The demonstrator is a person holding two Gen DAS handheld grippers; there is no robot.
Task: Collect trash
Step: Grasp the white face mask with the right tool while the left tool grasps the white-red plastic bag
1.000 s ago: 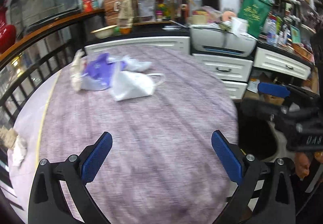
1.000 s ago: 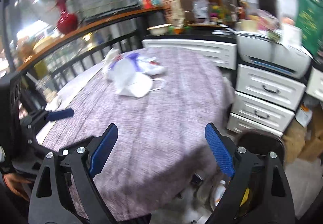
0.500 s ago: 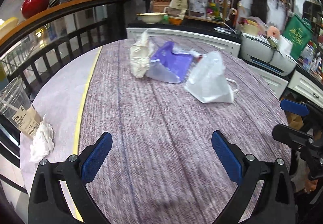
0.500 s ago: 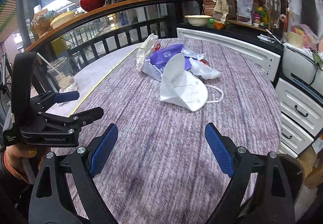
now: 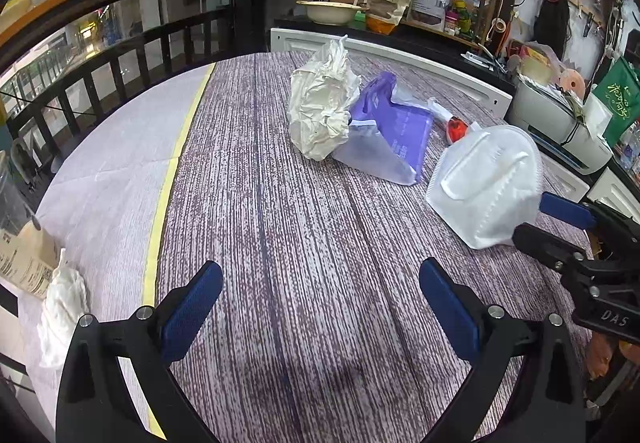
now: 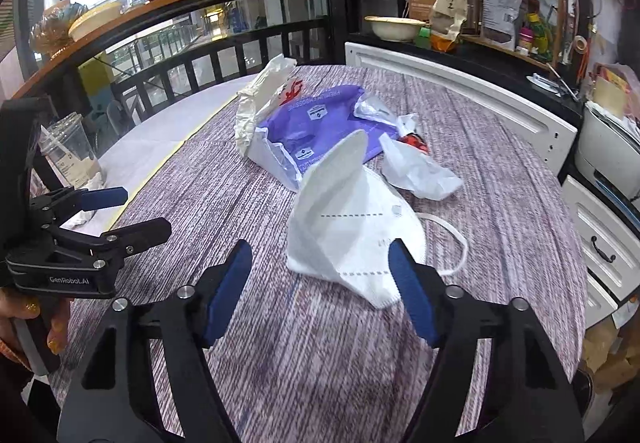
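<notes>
A white face mask [image 6: 352, 215] lies on the purple-grey tablecloth [image 6: 320, 343]; it also shows in the left wrist view as the mask [image 5: 488, 183]. My right gripper [image 6: 320, 275] is at the mask's near edge. Its jaws are closing, with the mask's near corner between them. The right pad is against the mask and the left pad is still clear of it. Behind lie a purple packet [image 6: 320, 115], a crumpled white paper bag [image 5: 320, 111] and a clear wrapper [image 6: 420, 171]. My left gripper [image 5: 320, 303] hangs open over bare cloth, holding nothing.
A plastic cup [image 6: 68, 155] and a crumpled tissue [image 5: 60, 311] sit at the table's left edge by a black railing [image 5: 120, 59]. White drawers [image 6: 600, 235] and cluttered shelves stand behind and to the right. A hand [image 6: 24, 323] holds the left gripper.
Both grippers have moved across the table toward the trash pile. The right gripper's jaws have narrowed, and the mask now lies between them. The left jaws stay wide.
</notes>
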